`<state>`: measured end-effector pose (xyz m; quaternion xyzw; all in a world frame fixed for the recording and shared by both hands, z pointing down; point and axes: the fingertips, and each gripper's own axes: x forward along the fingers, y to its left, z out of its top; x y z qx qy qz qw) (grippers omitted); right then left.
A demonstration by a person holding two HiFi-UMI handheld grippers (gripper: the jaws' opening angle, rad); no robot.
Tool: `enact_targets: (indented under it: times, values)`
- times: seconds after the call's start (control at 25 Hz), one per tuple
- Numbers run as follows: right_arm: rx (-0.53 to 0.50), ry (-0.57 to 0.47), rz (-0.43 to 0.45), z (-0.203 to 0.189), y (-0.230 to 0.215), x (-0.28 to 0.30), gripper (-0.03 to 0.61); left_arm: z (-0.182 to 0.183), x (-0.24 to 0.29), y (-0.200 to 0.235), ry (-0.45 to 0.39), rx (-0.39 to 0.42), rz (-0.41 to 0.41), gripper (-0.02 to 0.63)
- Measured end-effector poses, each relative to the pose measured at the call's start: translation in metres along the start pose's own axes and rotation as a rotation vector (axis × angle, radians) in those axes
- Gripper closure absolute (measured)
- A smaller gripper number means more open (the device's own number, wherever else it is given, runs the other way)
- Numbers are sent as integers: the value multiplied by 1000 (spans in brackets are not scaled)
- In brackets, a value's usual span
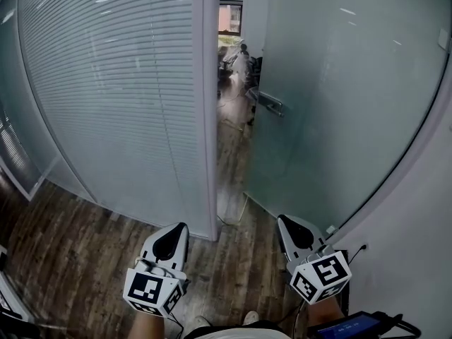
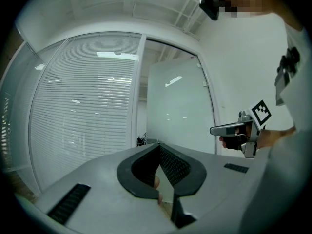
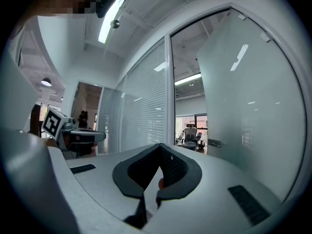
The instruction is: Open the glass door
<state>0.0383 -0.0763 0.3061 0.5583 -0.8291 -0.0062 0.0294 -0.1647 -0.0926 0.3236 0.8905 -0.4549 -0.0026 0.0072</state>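
The frosted glass door (image 1: 332,104) stands ajar, swung away from me, with a gap between it and the white frame post (image 1: 208,119). Its metal handle (image 1: 267,102) sits on the edge facing the gap. My left gripper (image 1: 176,230) and right gripper (image 1: 286,223) are held low and level, side by side and well short of the door, both shut with nothing between the jaws. The left gripper view shows the door (image 2: 178,111) ahead and the right gripper (image 2: 217,129) beside it. In the right gripper view the handle (image 3: 214,143) is small and far off.
A curved glass wall with blinds (image 1: 120,97) fills the left. A white wall (image 1: 417,210) runs along the right, with a socket (image 1: 364,246) low down. Through the gap an office chair (image 1: 236,58) stands on the wooden floor (image 1: 78,246). A small screen device (image 1: 349,325) hangs at my waist.
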Motion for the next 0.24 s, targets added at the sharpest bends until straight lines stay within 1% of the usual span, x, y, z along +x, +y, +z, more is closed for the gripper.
enact_targets:
  times: [0.24]
  values:
    - [-14, 3, -13, -5, 12, -3, 580, -10, -13, 4, -3, 1, -9, 615]
